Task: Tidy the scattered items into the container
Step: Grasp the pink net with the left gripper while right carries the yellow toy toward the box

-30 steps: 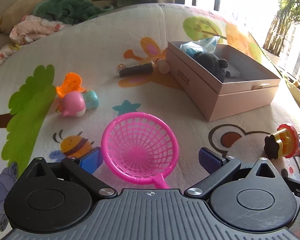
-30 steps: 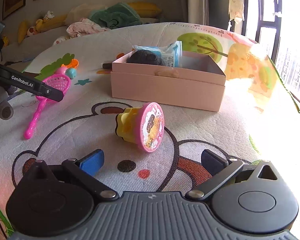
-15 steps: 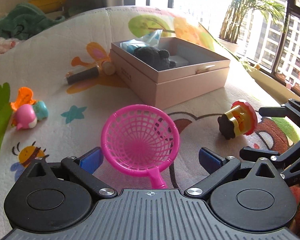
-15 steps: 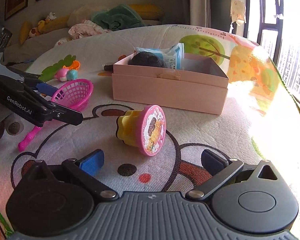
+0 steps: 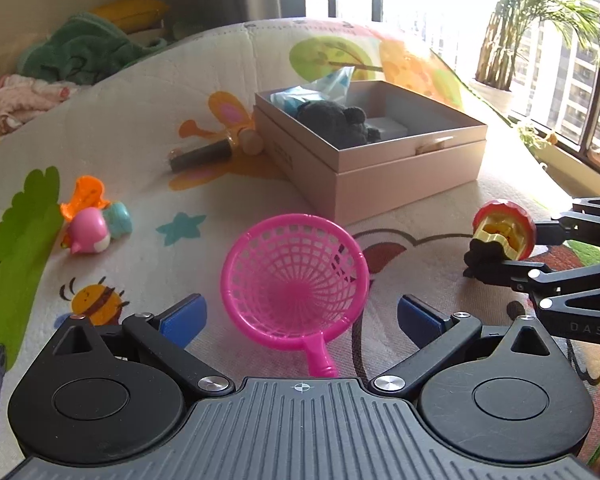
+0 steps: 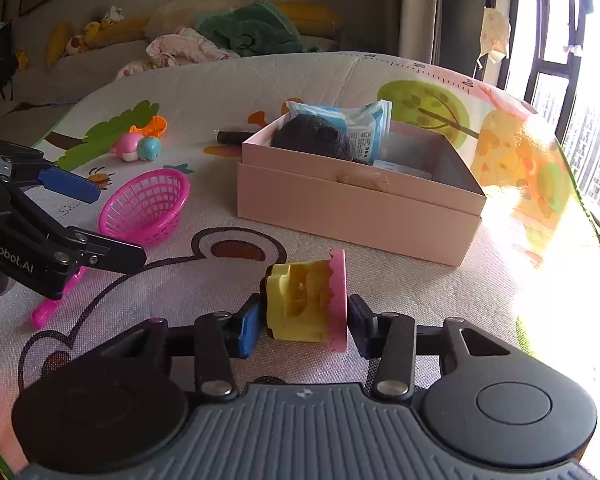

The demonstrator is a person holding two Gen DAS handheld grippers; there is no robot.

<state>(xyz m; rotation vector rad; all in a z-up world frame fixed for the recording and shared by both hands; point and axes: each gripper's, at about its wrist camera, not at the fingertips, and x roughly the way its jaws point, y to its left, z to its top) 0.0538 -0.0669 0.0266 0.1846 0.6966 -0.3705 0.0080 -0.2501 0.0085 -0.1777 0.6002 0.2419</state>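
A yellow toy with a pink round top (image 6: 304, 304) sits sideways between the pads of my right gripper (image 6: 304, 324). Its jaws are closing and both pads touch the toy, low over the play mat. The left wrist view shows the same toy (image 5: 500, 236) at the right. My left gripper (image 5: 300, 312) is open around a pink net scoop (image 5: 296, 276) that lies on the mat, its handle running under the gripper. The pink open box (image 6: 352, 208) stands just beyond, holding a black plush (image 5: 336, 124) and a blue packet (image 6: 352, 124).
A pink and teal toy (image 5: 88, 232) and an orange toy (image 5: 84, 196) lie at the left of the mat. A dark tube (image 5: 200, 156) rests by the box's far left side. Clothes are heaped on a sofa (image 6: 240, 32) behind. Windows are at the right.
My right gripper went from wide open behind the yellow toy to closed around it. My left gripper stayed open over the pink scoop and shifted slightly.
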